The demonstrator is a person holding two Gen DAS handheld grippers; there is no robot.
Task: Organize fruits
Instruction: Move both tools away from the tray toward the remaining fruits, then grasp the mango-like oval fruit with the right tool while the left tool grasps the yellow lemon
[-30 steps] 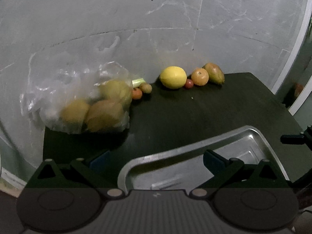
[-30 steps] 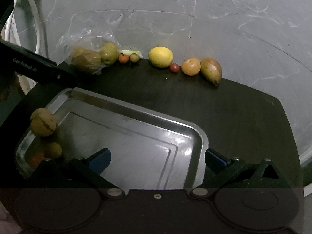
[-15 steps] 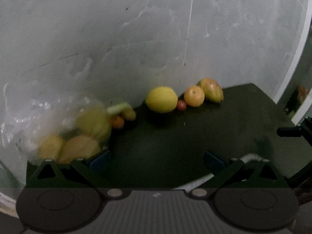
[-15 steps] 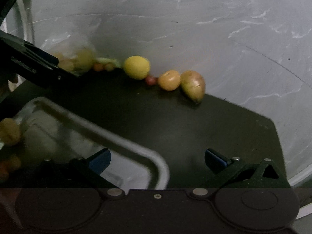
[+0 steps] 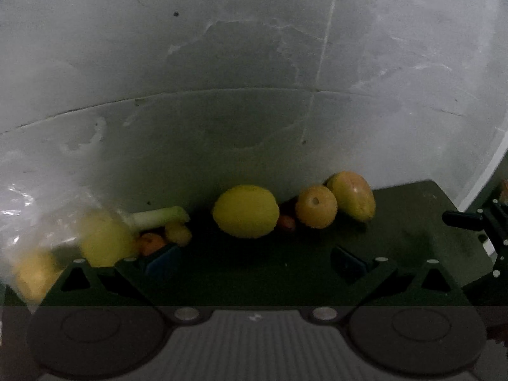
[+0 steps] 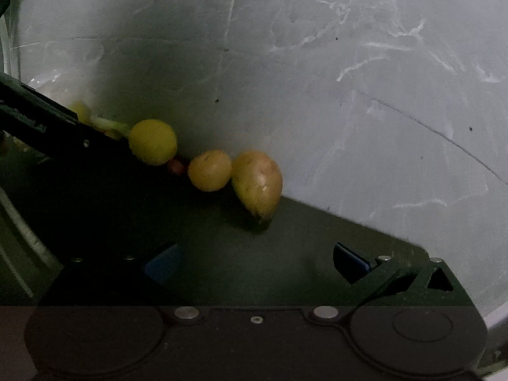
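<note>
A dark table (image 5: 412, 231) is set against a grey, scratched wall (image 5: 254, 95), and the fruits are lined along the foot of this wall. The lemon (image 5: 245, 211) is taken as the landmark. Just to its right a small red fruit (image 5: 286, 222) is seen, then an orange (image 5: 316, 206), and next to that a mango (image 5: 350, 195) which touches the orange. To the left of the lemon a pale green stalk (image 5: 158, 216) and two small fruits (image 5: 165, 236) are found, and further left a clear plastic bag (image 5: 28, 222) with yellow fruits inside.

The left gripper (image 5: 254, 257) is pointed straight at the lemon, with its jaws spread wide and nothing between them. The right gripper (image 6: 254, 260) is held in front of the mango (image 6: 257, 184), near it but not touching, and its jaws are also released and empty. In the right wrist view the left gripper is seen as a dark bar reaching up to the lemon (image 6: 152, 142).

The step in hand is judged to be the approach for picking: no fruit is grasped yet. For the next move, each gripper should be brought forward until its fruit lies between the fingers, and then closed gently. Care is needed with the lemon, because it is round and could roll against the small red fruit.
</note>
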